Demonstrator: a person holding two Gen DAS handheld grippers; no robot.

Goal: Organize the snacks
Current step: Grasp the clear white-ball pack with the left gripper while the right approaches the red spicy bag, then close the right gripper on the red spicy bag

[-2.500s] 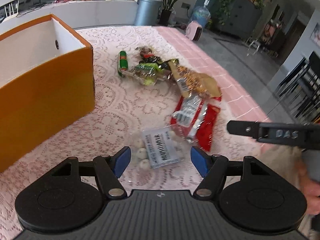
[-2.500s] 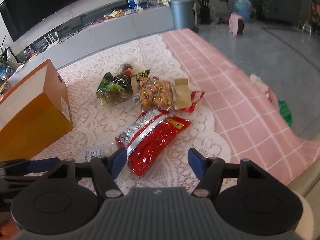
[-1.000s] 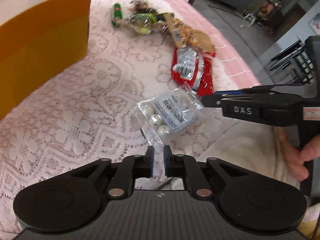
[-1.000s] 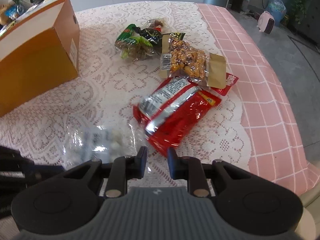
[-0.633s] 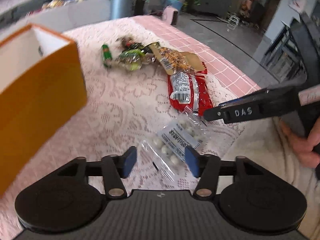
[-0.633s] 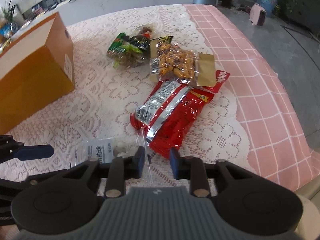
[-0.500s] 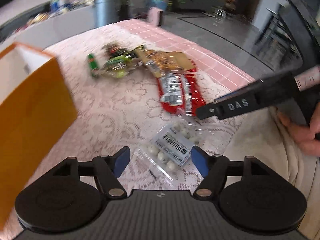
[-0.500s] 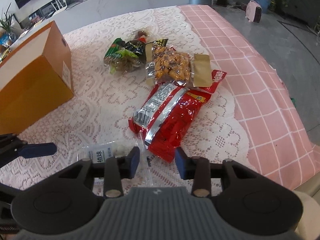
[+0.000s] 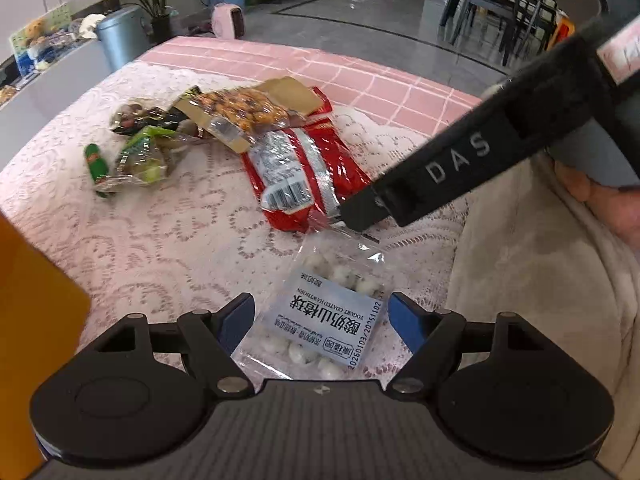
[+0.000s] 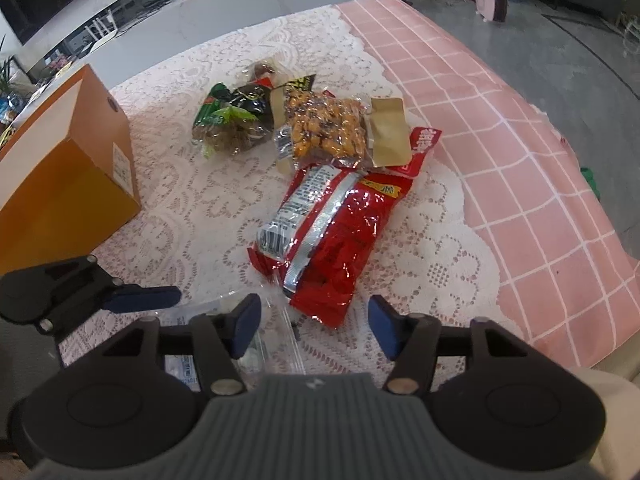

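Observation:
A clear bag of white yogurt-coated balls (image 9: 326, 316) lies on the lace cloth between the open fingers of my left gripper (image 9: 322, 320). Its edge also shows in the right wrist view (image 10: 256, 350), under the left finger. My right gripper (image 10: 314, 326) is open and empty, just short of a red snack bag (image 10: 332, 232). The red bag also shows in the left wrist view (image 9: 304, 176). Behind it lie a peanut bag (image 10: 328, 128) and green packets (image 10: 232, 120). The orange box (image 10: 60, 172) stands at the left, open at the top.
The pink checked tablecloth (image 10: 500, 128) drops off at the table's right edge. A small green stick snack (image 9: 96, 164) lies left of the pile. My right gripper's finger (image 9: 440, 168) crosses the left wrist view above the clear bag. The left gripper's finger (image 10: 140, 298) shows in the right wrist view.
Both grippers were shut on the clear bag a second ago and have opened. The bag now lies on the cloth. The left gripper has moved in over it; the right has drawn back a little.

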